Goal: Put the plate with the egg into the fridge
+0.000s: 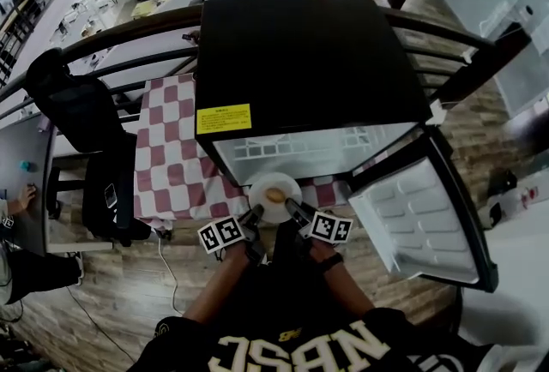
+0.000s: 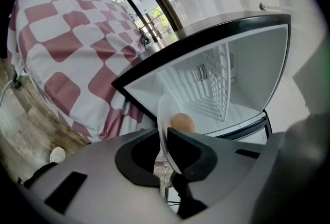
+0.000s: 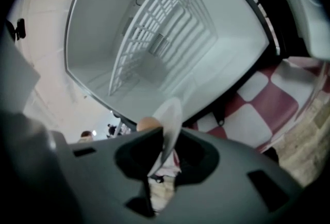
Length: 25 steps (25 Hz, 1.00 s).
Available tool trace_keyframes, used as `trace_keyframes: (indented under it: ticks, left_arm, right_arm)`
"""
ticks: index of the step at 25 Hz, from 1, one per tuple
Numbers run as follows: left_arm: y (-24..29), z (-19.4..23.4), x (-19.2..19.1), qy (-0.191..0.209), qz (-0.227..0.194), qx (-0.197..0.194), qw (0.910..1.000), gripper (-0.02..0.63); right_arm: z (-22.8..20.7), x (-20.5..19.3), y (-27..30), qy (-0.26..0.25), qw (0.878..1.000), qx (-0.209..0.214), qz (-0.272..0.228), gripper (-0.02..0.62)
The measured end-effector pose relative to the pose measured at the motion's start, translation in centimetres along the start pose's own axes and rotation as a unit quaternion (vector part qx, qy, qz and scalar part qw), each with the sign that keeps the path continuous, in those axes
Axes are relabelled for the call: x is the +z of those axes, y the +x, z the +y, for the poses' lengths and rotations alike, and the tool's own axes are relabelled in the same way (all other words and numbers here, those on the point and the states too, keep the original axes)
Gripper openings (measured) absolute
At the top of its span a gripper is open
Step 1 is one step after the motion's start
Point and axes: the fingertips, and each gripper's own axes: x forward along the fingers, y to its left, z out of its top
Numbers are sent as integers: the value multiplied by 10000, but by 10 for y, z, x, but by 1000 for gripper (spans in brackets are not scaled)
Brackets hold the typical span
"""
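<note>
A white plate (image 1: pixel 274 183) with a brown egg (image 1: pixel 274 195) on it hangs just in front of the open black fridge (image 1: pixel 300 62), low at its opening. My left gripper (image 1: pixel 255 213) grips the plate's near-left rim and my right gripper (image 1: pixel 292 207) its near-right rim. In the left gripper view the plate (image 2: pixel 162 114) stands edge-on between the jaws of the left gripper (image 2: pixel 164 146), the egg (image 2: pixel 182 123) beyond it. In the right gripper view the plate (image 3: pixel 170 114) likewise runs through the right gripper (image 3: pixel 164 148), with the egg (image 3: pixel 148 124) at its left. The white fridge interior (image 3: pixel 154 37) holds a wire shelf (image 1: pixel 309 143).
The fridge door (image 1: pixel 420 216) stands swung open to the right. A red-and-white checkered cloth (image 1: pixel 171 147) covers the table left of the fridge. A black chair (image 1: pixel 77 105) stands further left. A dark railing (image 1: pixel 129 32) runs behind the fridge. The floor is wood planks.
</note>
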Motion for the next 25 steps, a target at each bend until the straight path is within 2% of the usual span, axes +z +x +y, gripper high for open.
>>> trace_keyframes:
  ticks: [3, 9, 15, 20, 23, 25]
  left_arm:
    - [13, 4, 2, -122, 28, 54, 9999, 48]
    - [33, 8, 9, 175, 24, 119, 9998, 54]
    - [43, 15, 24, -20, -155, 143, 9998, 54]
    - [51, 15, 35, 349, -118, 290, 9989, 64]
    - [56, 18, 41, 248, -166, 335, 9990, 64]
    - [59, 21, 41, 26, -203, 354, 9992, 64]
  right_arm:
    - [-11, 6, 5, 8, 10000, -94, 11, 66]
    - [-29, 16, 17, 112, 9996, -240, 35, 69]
    - [-32, 27, 36, -149, 9995, -279, 25, 72]
    - [-35, 35, 47, -195, 9994, -267, -62, 80]
    - [-39, 39, 54, -219, 9991, -354, -19, 81]
    - [-43, 40, 57, -301, 9983, -494, 75, 86]
